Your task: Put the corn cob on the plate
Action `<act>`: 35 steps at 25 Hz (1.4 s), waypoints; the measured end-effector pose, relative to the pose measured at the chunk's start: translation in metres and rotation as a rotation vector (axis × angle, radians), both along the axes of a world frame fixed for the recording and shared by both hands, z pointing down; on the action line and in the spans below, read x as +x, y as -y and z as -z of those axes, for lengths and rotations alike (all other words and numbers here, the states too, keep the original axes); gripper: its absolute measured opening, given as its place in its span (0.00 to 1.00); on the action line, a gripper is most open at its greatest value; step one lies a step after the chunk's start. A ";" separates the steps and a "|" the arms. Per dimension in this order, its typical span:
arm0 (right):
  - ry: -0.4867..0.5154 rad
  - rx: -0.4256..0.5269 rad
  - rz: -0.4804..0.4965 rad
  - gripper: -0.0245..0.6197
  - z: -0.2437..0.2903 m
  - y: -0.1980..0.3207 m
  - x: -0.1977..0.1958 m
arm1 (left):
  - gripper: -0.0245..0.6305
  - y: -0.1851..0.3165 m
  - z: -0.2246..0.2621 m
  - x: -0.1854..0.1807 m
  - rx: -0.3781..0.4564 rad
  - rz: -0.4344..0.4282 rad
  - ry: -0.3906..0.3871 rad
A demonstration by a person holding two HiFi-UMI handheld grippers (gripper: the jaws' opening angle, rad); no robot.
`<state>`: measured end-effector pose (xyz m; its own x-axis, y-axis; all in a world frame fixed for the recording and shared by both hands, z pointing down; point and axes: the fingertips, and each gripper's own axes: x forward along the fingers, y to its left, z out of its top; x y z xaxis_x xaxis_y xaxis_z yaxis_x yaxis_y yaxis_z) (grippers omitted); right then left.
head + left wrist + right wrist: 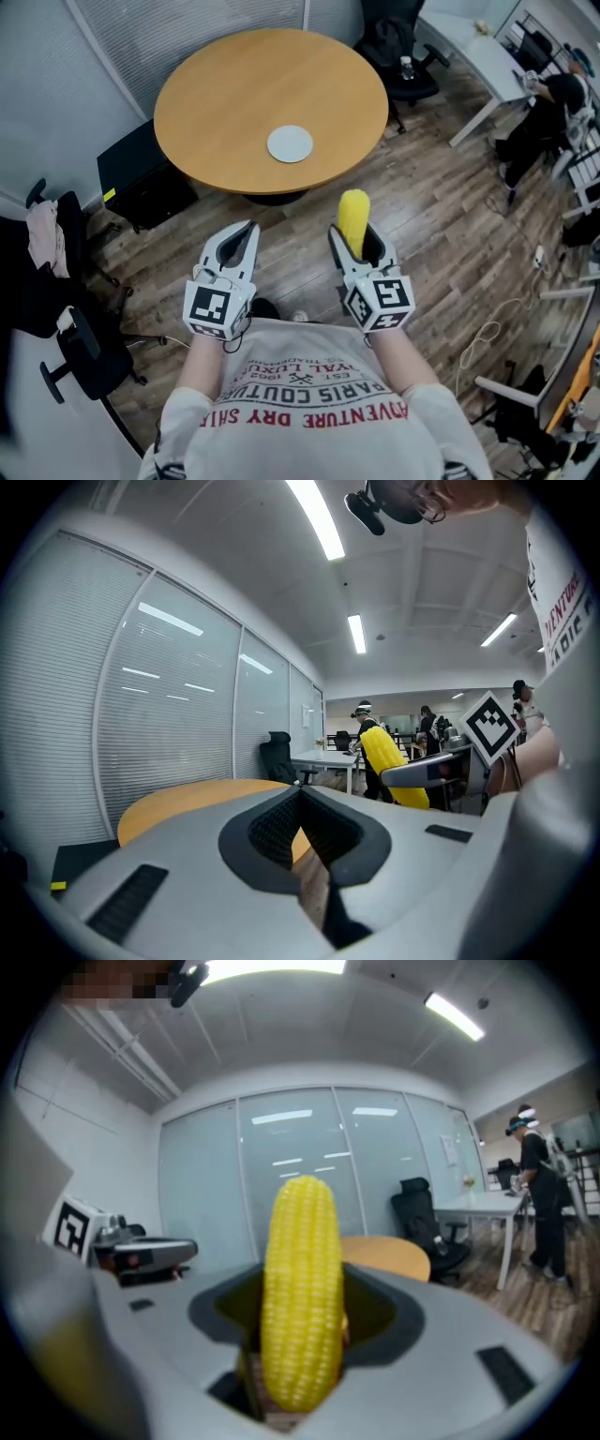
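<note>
A yellow corn cob (352, 216) stands upright between the jaws of my right gripper (355, 241), which is shut on it. In the right gripper view the cob (300, 1288) fills the middle and hides the gap of that gripper (298, 1340). My left gripper (244, 232) is held beside it, shut and holding nothing. From the left gripper view (302, 803) the cob (387, 755) shows off to the right. A small white plate (290, 143) lies on the round wooden table (234, 89) ahead of both grippers, which hover over the floor short of the table's near edge.
A black cabinet (141, 178) stands left of the table. Black office chairs (80, 352) are at my left and behind the table (408, 56). A white desk (478, 52) with a seated person (548, 108) is at the far right. Cables (497, 323) lie on the wood floor.
</note>
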<state>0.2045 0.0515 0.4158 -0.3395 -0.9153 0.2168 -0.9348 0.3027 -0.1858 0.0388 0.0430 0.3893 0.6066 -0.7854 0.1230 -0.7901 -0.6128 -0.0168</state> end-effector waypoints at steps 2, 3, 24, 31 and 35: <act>-0.006 -0.009 0.012 0.44 -0.005 0.012 -0.004 | 0.09 0.012 -0.003 -0.006 -0.003 0.016 -0.003; -0.013 -0.014 0.016 0.44 -0.008 0.018 -0.007 | 0.09 0.020 -0.005 -0.009 -0.005 0.022 -0.004; 0.003 -0.111 -0.155 0.44 -0.039 0.257 -0.047 | 0.09 0.299 -0.019 -0.051 -0.024 -0.137 -0.012; 0.040 -0.218 -0.164 0.45 -0.067 0.296 -0.054 | 0.09 0.342 -0.042 -0.052 -0.087 -0.164 0.002; 0.020 -0.290 -0.120 0.44 -0.089 0.309 -0.062 | 0.09 0.346 -0.055 -0.050 -0.112 -0.166 -0.004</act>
